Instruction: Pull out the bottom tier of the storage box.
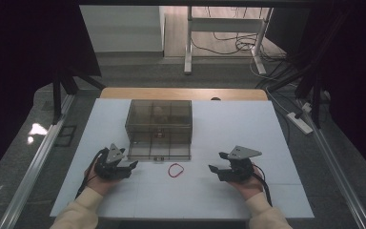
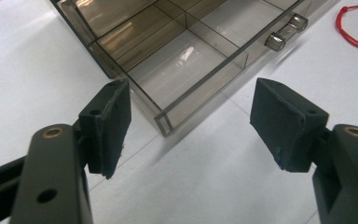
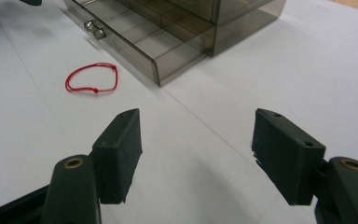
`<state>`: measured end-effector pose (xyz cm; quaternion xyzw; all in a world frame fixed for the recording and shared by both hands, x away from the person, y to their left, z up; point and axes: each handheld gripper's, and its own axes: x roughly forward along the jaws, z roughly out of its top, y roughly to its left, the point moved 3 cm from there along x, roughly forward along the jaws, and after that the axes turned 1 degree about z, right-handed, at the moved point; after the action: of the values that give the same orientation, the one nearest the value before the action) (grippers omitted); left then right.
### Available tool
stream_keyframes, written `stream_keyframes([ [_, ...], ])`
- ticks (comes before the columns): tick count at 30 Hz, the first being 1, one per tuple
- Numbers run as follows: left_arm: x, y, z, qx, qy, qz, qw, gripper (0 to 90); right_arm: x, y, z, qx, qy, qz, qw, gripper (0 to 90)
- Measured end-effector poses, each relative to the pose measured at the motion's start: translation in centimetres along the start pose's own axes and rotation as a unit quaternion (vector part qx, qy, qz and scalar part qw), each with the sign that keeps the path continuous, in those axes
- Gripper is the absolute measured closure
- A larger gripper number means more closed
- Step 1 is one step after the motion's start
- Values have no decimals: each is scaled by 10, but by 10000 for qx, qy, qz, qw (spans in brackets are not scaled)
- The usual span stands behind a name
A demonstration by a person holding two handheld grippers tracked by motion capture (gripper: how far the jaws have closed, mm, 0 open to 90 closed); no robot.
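A smoky clear plastic organizer box (image 1: 158,117) stands mid-table with its lower drawer (image 1: 158,149) pulled out toward me; the drawer's compartments (image 2: 182,56) look bare. A red string loop (image 1: 175,170) lies flat on the white table just in front of the drawer's right end. My left gripper (image 1: 131,164) rests left of the drawer's front corner, open, nothing between its pads (image 2: 109,123). My right gripper (image 1: 214,168) sits to the right of the loop, open and holding nothing, its jaws aimed toward the loop (image 3: 92,78) and drawer (image 3: 140,37).
The white table top (image 1: 228,129) has bare room on both sides of the box. A wooden strip (image 1: 181,93) edges the far side. Beyond it are a desk frame (image 1: 226,28) and floor cables. Metal rails (image 1: 38,162) flank the table.
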<state>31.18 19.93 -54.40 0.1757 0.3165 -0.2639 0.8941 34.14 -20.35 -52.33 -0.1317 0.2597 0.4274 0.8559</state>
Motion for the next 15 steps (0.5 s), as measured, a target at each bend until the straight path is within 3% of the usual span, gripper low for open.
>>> stream_keyframes([
  [9,0,-4,5,55,-11,29,10000,297,-18,-1,-5,-28,-111,-34,9999,307],
  [15,2,-6,11,-49,-50,-193,9998,294,-32,-1,-12,-95,-121,-131,9998,298],
])
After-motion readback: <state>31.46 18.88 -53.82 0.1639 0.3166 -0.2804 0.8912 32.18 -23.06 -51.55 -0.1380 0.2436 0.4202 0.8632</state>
